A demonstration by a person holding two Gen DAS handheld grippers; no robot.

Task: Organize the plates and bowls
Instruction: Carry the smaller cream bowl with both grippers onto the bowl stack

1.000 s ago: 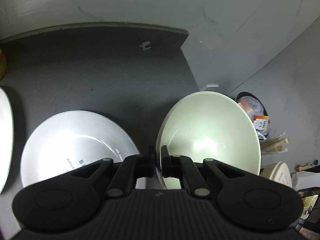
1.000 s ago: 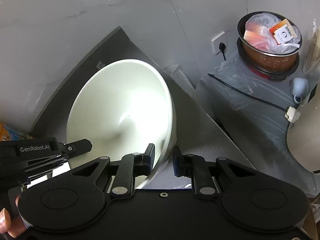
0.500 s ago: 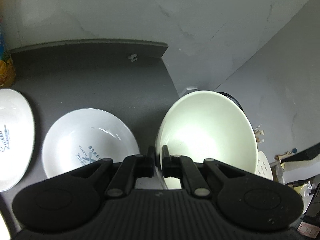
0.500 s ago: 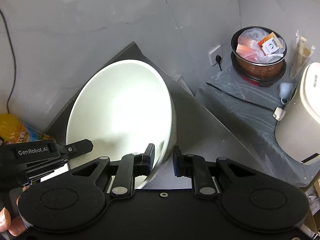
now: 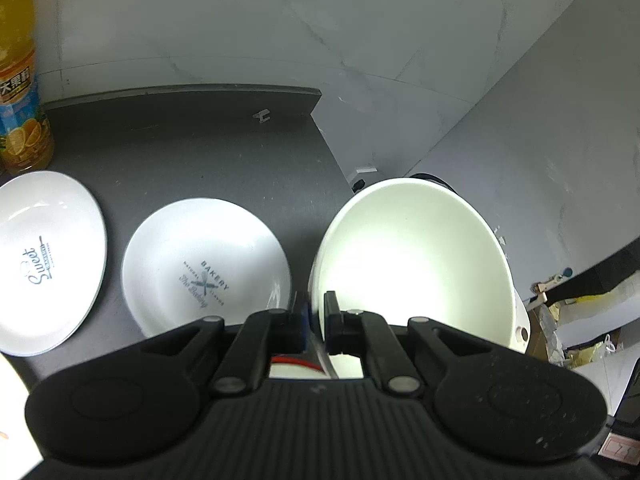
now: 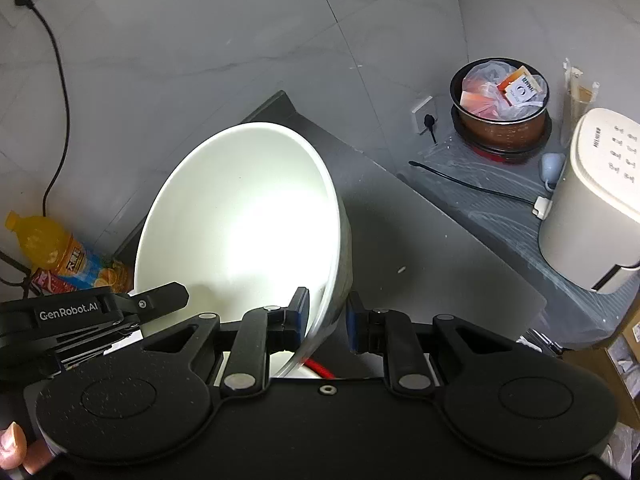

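one glossy white bowl [image 5: 416,264], deep, plain, tilted.

My black two-finger left gripper [image 5: 316,316], low centre of its frame, pinches a big white bowl's rim [image 5: 412,264], my matching right gripper [image 6: 327,318] clamps the opposite rim, fingertips [image 6: 12,446] at lower left.

A large white bowl [image 5: 412,264] is clamped by its near rim between the closed fingers of the left gripper [image 5: 316,320] and is held tilted above the dark counter [image 5: 200,140]. Two white printed plates [image 5: 204,268] [image 5: 44,256] are seen side by side on the counter, with an orange drink bottle [image 5: 20,80] behind them
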